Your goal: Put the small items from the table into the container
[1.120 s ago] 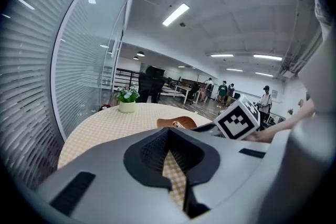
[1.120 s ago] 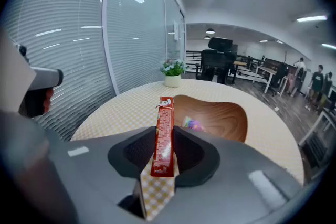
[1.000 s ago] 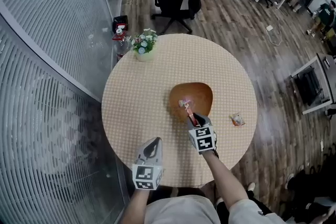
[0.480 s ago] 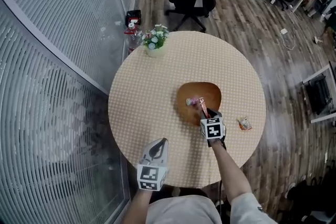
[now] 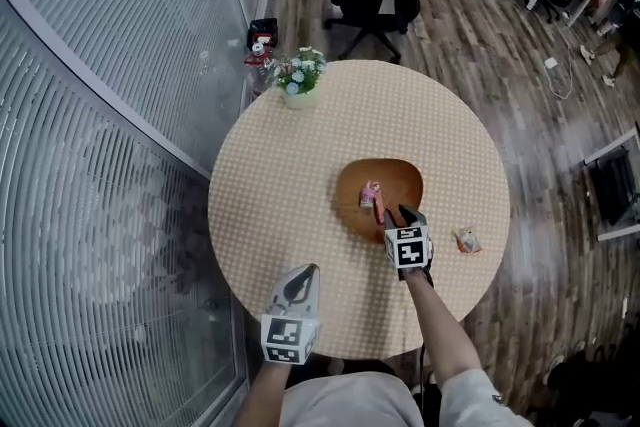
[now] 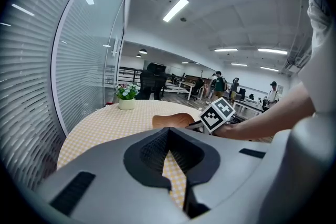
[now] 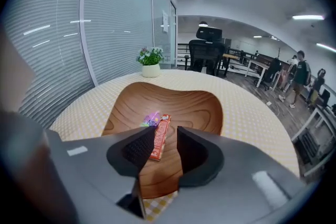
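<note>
Fingers, right gripper (image 5: 396, 214): noted opening, snack bar (image 7: 159, 137) loose between, in bowl (image 5: 405, 177); left gripper (image 5: 303, 271): together, empty. Logged right of right gripper: wrapped item (image 5: 466, 240).

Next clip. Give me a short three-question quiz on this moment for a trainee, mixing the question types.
1. Multiple choice: what lies in the brown wooden bowl? A) a red-orange wrapped bar and a small pink-purple wrapped sweet; B) a green bottle; C) nothing.
2. True or false: the left tongs grip a wrapped item.
3. Count: how many small wrapped items lie on the round checked table outside the bowl?
Key: 1 A. 2 false; they are shut and empty. 3 one, the small orange-and-white wrapped item, right of the bowl in the head view.
</note>
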`<state>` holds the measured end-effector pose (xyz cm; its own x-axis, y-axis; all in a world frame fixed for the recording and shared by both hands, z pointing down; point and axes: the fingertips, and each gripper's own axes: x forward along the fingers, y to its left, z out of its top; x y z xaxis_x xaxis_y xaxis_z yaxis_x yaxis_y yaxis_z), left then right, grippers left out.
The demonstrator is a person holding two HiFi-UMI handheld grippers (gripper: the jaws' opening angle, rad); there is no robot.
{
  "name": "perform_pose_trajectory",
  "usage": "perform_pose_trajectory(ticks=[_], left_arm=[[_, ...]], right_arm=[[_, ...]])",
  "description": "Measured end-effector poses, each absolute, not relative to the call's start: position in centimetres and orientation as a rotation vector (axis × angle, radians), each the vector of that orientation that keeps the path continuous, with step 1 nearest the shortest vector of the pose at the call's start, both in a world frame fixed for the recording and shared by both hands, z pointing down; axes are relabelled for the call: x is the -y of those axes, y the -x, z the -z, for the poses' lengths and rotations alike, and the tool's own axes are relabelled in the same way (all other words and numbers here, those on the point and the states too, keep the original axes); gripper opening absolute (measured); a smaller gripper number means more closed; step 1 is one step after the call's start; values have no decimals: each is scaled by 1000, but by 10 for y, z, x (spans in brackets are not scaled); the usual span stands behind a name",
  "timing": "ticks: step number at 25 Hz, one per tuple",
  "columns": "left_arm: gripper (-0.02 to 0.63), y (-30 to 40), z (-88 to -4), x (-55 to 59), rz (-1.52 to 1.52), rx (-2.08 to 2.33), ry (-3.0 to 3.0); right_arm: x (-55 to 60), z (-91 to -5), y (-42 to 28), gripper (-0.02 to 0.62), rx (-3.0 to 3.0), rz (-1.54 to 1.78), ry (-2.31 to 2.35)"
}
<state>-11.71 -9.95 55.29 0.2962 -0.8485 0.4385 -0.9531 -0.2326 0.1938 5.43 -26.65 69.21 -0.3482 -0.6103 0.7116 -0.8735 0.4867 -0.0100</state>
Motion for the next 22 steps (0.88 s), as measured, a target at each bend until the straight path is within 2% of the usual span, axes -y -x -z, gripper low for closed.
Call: perform_pose_trajectory(ticks=[3, 6, 7, 22], left_arm=[[6, 109, -549, 107, -306, 1609, -2166], [6, 99, -547, 114, -280, 1602, -2176], [6, 96, -547, 117, -278, 1596, -2181], [6, 34, -559, 147, -327, 1477, -2251]], right_arm=[[263, -669, -58, 106, 2130, -455, -1243], [250, -644, -65, 10, 2177, -410, -1252], [245, -637, -70, 2, 2187, -416, -1259], [162, -578, -137, 2, 2230, -536, -1521]])
